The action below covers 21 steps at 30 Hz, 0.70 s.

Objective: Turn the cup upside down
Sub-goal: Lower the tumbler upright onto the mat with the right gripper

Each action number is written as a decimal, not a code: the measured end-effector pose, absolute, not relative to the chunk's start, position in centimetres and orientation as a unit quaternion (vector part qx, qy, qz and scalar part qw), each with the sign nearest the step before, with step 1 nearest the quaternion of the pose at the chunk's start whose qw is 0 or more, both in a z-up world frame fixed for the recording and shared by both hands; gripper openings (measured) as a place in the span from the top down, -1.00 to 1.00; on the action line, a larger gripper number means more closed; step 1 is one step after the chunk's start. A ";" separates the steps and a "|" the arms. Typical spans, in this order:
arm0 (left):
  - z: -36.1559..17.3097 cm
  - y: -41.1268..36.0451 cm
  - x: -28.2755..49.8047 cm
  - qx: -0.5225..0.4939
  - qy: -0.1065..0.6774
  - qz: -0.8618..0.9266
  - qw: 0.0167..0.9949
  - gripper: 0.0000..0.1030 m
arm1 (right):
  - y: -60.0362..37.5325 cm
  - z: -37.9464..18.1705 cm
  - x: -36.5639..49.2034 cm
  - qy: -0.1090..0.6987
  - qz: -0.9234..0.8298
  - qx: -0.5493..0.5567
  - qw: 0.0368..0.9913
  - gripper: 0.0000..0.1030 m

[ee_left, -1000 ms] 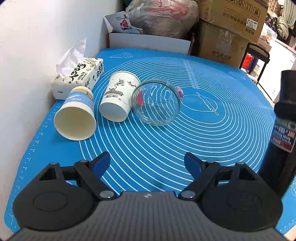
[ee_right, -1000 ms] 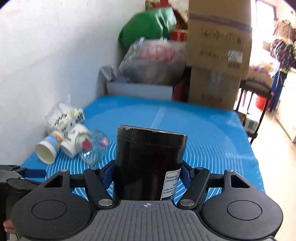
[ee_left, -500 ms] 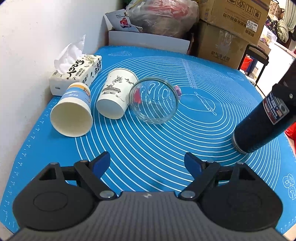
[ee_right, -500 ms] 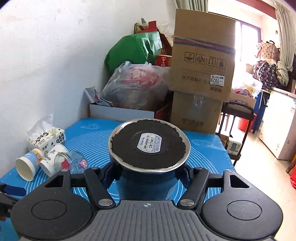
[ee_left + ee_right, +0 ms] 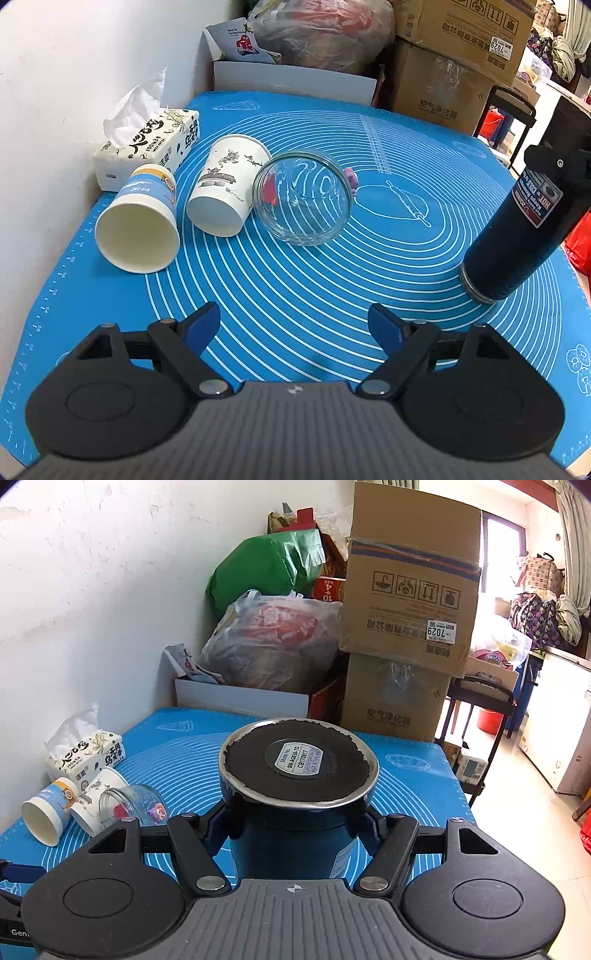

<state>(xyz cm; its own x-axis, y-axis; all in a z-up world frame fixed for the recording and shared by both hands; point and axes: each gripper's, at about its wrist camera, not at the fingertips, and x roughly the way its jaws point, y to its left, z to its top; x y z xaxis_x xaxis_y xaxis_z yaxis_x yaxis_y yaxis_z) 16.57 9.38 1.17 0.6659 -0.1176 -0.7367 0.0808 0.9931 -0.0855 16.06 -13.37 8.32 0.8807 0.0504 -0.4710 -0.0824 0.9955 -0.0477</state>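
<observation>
My right gripper [image 5: 295, 821] is shut on a dark blue insulated cup [image 5: 295, 801], held tilted over, its base with a round label facing the camera. In the left wrist view the same cup [image 5: 513, 236] leans at the right, its lower end low over or on the blue mat [image 5: 295, 295]; contact is unclear. My left gripper [image 5: 293, 328] is open and empty above the mat's near edge. On their sides at the left lie a blue-and-white paper cup [image 5: 138, 225], a white printed paper cup [image 5: 225, 192] and a clear glass jar [image 5: 303, 197].
A tissue pack [image 5: 147, 144] lies against the white wall at left. A white box [image 5: 291, 77], a plastic bag [image 5: 321, 33] and stacked cardboard boxes [image 5: 454, 62] stand behind the mat. A black cart [image 5: 480, 701] stands at the right.
The right gripper has turned the dark cup from upright to bottom-up and lowered it toward the mat's right side. The left gripper stayed open and drew back slightly.
</observation>
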 end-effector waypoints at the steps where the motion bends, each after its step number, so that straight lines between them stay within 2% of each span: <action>1: 1.1 9.4 16.6 -0.021 0.405 -0.053 0.912 -0.68 | -13.3 8.3 16.1 0.242 0.035 -0.035 0.969 -0.28; 11: 1.2 9.0 16.6 -0.016 0.402 -0.068 0.913 -0.68 | -13.1 8.3 16.2 0.243 0.039 -0.039 0.969 -0.60; 13: 1.3 8.7 16.4 -0.011 0.400 -0.070 0.914 -0.68 | -13.2 8.3 16.0 0.244 0.038 -0.038 0.968 -0.77; 16: 1.7 8.2 15.7 -0.010 0.394 -0.076 0.916 -0.68 | -13.7 8.6 15.2 0.248 0.040 -0.021 0.968 -0.90; 21: 2.7 7.6 13.8 -0.015 0.371 -0.086 0.925 -0.68 | -14.8 9.1 12.1 0.252 0.043 -0.006 0.967 -0.99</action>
<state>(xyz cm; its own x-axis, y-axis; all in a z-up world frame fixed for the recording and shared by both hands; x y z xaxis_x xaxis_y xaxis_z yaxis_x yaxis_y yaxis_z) 13.78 7.64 2.70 0.7099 -0.1710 -0.6832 0.1484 0.9846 -0.0922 12.05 -14.76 9.07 0.8691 0.0800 -0.4882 -0.0863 0.9962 0.0096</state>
